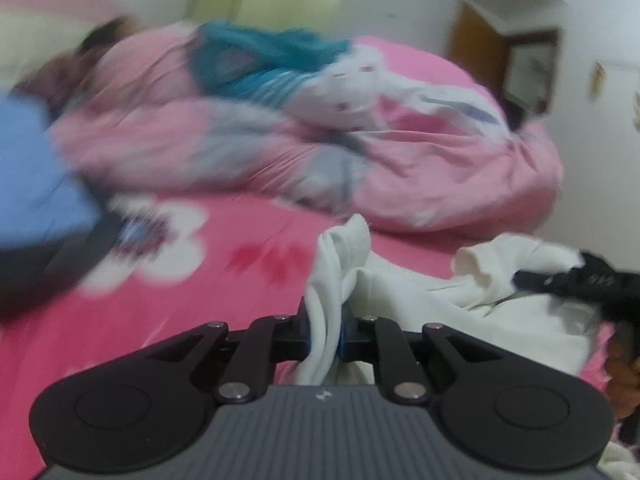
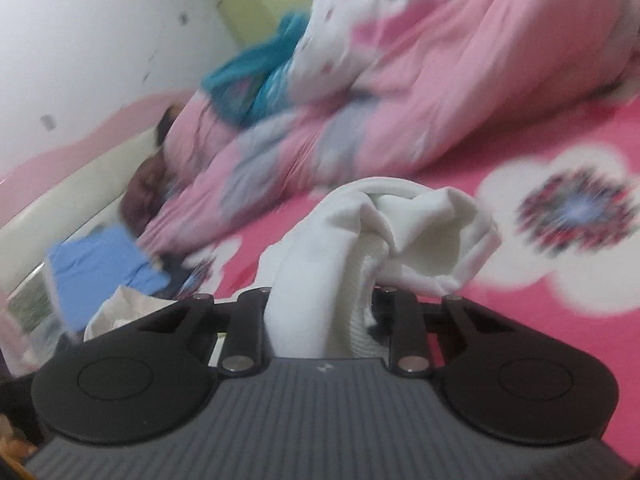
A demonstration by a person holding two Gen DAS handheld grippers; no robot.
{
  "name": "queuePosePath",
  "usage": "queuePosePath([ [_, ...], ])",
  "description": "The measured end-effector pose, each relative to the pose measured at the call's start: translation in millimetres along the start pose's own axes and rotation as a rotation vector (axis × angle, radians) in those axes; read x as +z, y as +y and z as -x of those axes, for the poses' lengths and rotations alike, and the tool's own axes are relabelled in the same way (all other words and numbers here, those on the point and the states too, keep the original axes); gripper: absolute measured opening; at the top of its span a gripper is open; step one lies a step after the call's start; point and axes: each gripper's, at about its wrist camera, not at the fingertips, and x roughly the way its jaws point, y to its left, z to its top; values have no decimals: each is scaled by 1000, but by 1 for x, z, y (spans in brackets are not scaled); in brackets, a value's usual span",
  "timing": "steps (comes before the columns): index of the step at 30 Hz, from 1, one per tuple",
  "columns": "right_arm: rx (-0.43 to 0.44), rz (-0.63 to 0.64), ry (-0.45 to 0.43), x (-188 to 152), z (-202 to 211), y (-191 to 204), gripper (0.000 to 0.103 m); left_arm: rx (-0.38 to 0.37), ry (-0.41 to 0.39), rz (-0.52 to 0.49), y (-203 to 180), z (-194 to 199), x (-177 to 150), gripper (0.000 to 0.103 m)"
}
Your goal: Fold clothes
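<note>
A white garment [image 1: 404,292] hangs over the pink flowered bed sheet [image 1: 240,280]. My left gripper [image 1: 326,338] is shut on a bunched fold of it, and the cloth stands up between the jaws. At the right edge of the left wrist view, my right gripper [image 1: 532,276] pinches a cuffed end of the same garment. In the right wrist view the white garment [image 2: 360,232] bulges up from my right gripper [image 2: 318,320], which is shut on it. The fingertips are hidden by cloth. Both views are blurred.
A crumpled pink quilt [image 1: 320,140] with a teal cloth [image 1: 256,60] on top fills the back of the bed. A blue garment [image 2: 100,268] lies near the padded headboard [image 2: 72,196]. White walls and a dark doorway [image 1: 528,68] stand behind.
</note>
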Motion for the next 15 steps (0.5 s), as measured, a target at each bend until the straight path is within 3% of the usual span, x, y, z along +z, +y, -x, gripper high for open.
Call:
queuePosePath([
  [3, -67, 15, -69, 25, 0, -9, 23, -28, -4, -73, -25, -37, 28, 12],
  [8, -163, 6, -165, 67, -14, -27, 23, -14, -18, -159, -57, -114, 71, 12],
  [13, -228, -25, -177, 87, -69, -65, 25, 28, -3, -216, -74, -192, 82, 14],
  [15, -275, -51, -142, 81, -100, -88, 31, 32, 76, -208, -74, -227, 72, 24],
])
